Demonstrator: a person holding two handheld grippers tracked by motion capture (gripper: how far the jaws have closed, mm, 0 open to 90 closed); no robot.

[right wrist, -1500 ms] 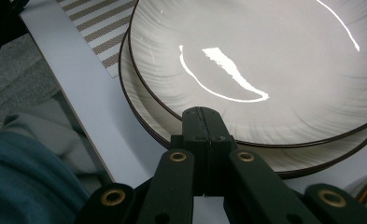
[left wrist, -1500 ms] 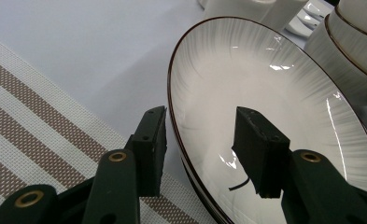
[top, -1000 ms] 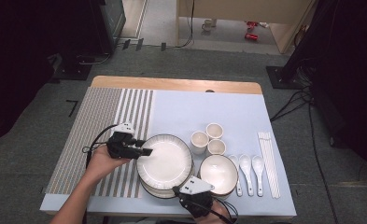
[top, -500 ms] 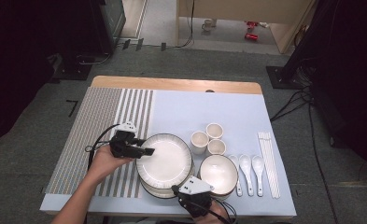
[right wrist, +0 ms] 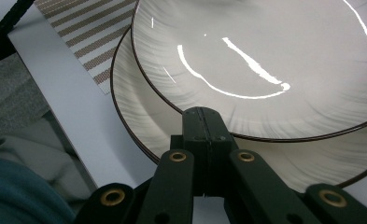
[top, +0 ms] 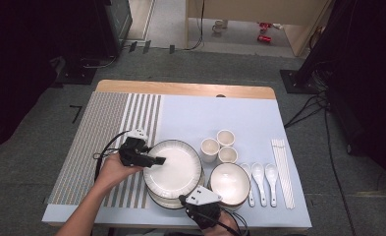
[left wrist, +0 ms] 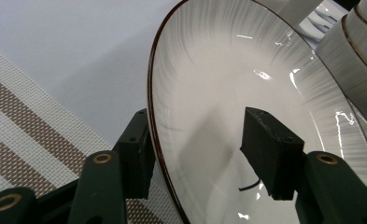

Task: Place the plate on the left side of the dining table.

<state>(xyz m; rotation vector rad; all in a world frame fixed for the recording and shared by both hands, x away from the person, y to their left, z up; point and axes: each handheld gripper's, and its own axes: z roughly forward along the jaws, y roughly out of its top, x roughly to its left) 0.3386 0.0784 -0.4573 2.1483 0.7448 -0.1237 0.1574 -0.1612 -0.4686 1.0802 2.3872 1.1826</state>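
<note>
A stack of white plates with dark rims sits near the table's front edge. The top plate lies shifted away from the person on the stack. My left gripper straddles its left rim, one jaw outside and under the rim, the other above the plate's inner face. Those jaws have just been opening and the pads stand off the plate. My right gripper is shut with nothing between its jaws, its tip at the near edge of the stack, just under the top plate's rim.
Right of the plates stand three small cups, a white bowl, three white spoons and chopsticks. A striped placemat covers the table's left part. The table's front edge runs just behind my right gripper.
The left gripper's jaws have spread a little around the top plate's rim. The right gripper and the dishes have stayed put.
</note>
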